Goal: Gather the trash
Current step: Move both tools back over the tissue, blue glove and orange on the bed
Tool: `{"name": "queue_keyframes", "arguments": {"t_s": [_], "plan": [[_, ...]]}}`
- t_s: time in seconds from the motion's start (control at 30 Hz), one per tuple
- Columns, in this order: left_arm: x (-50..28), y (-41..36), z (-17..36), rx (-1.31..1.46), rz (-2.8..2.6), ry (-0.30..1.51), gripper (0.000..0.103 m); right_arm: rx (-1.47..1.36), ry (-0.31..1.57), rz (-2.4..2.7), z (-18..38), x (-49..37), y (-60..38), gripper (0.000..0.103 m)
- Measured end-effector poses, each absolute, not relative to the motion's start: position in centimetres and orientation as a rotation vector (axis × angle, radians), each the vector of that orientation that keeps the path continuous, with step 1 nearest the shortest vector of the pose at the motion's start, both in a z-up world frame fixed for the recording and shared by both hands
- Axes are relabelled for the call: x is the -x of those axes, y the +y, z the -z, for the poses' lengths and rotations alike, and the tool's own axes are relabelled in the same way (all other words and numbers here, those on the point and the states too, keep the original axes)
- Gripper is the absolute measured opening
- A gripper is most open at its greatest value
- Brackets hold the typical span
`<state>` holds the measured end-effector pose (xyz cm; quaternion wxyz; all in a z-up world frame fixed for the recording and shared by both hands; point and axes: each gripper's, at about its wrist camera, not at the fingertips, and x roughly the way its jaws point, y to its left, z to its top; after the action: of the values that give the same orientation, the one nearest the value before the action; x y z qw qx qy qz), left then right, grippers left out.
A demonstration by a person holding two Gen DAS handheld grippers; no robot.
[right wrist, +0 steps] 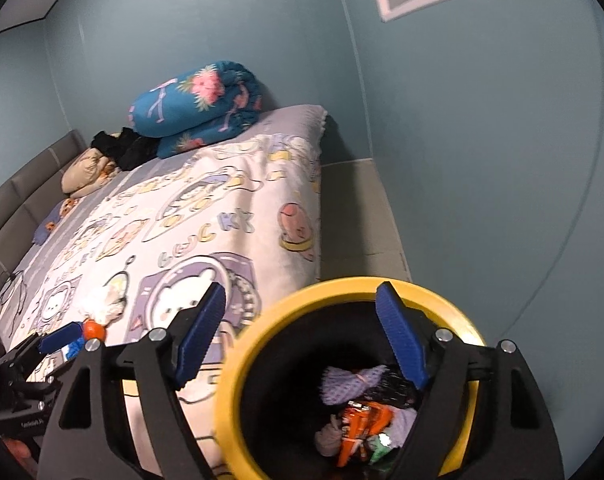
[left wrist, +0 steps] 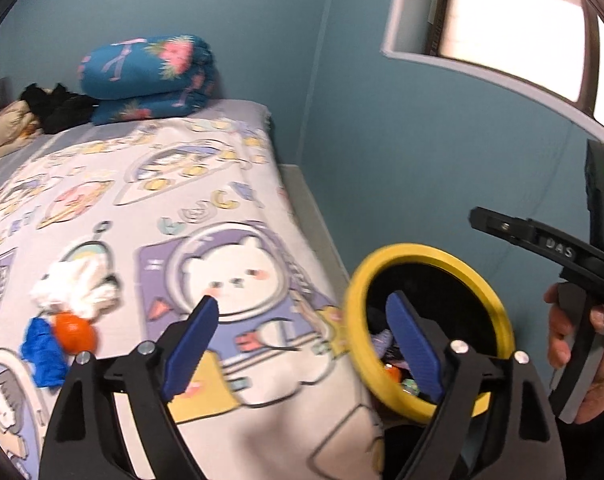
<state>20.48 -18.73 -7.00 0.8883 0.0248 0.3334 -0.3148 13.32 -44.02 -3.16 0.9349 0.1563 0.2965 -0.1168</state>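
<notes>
— Where's the rubbish that's left?

— On the bed (left wrist: pixel 230 184), on the cartoon sheet: a crumpled white tissue (left wrist: pixel 76 286), an orange ball-like bit (left wrist: pixel 73 330) touching its near edge, and a blue scrap (left wrist: pixel 42 354) right against the orange piece. All three sit well to the far side of the yellow-rimmed bin (right wrist: pixel 238 364) from the wall.

— And the tongs?

— Both spread wide, nothing in either. The right gripper (right wrist: pixel 302 336) hangs over the bin's mouth, one blue finger inside the rim; wrappers and a purple cloth already lie at the bottom. The left gripper (left wrist: pixel 302 344) points between the bin and that little pile, empty as well.

— So what would you do?

— I'd send the left one, since it's nearer the pile. Come down over the tissue with the jaws straddling it, pinch the bulk and not a loose corner, or it'll likely tear free. The orange piece looks round; I'd guess it rolls if nudged.
</notes>
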Motion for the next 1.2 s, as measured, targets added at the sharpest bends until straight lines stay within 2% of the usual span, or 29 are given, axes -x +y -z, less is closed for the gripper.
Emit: {"name": "queue_keyframes", "arguments": {"t_s": [0.53, 1.2], "plan": [[-22.6, -5.6, 7.0, 0.061, 0.413, 0.685, 0.089, -0.237, 0.625, 0.049, 1.1, -18.8, -33.4, 0.076], [-23.6, 1.8, 8.6, 0.116, 0.299, 0.708, 0.089, -0.173, 0.674, -0.074, 1.5, -22.8, -25.4, 0.077]]}}
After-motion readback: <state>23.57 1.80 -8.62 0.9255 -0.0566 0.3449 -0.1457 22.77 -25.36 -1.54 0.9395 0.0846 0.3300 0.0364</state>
